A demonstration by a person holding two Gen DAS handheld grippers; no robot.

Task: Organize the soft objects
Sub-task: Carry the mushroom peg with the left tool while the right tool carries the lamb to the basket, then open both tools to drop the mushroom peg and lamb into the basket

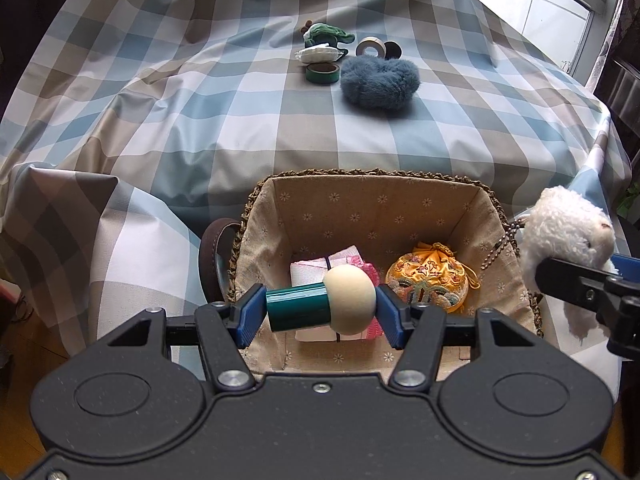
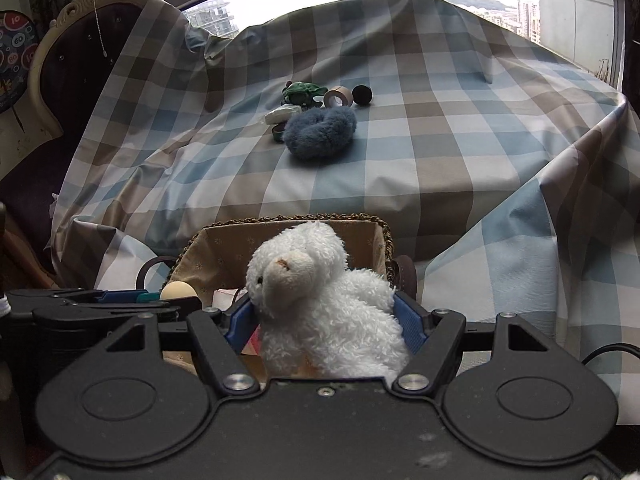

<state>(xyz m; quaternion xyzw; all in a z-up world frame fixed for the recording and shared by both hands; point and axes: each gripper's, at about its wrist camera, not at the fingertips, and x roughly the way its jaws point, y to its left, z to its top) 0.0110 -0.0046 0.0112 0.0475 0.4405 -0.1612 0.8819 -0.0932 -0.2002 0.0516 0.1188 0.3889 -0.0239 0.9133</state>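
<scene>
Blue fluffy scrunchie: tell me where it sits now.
The blue fluffy scrunchie lies on the checked tablecloth beyond the basket, just right of the green tape roll.

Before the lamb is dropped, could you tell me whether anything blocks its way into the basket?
Nothing visible does: the white plush lamb, held in the right gripper, sits by the basket, whose top is open.
</scene>
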